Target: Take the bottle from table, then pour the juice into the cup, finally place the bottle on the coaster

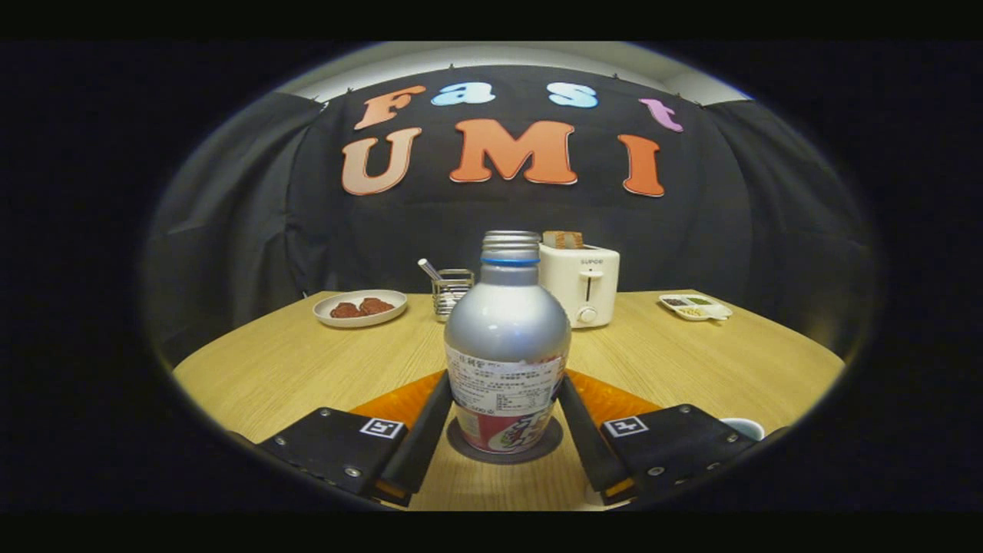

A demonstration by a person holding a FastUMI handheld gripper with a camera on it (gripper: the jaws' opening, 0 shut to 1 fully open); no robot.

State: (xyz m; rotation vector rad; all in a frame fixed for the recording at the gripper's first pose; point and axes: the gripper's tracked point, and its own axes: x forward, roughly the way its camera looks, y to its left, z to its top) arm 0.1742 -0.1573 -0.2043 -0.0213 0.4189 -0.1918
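While my jaws [503,407] clamp the bottle [507,346] standing on the coaster [503,453], placing seems done; next, release.

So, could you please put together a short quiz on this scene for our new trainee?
1. True or false: the bottle lies tipped over on the table.
2. What is the bottle standing on? A) a folded towel B) the dark coaster C) a book
3. Fill in: the tongs are shut on the ____, one finger against each side.
Key: 1 false (it stands upright); 2 B; 3 bottle.
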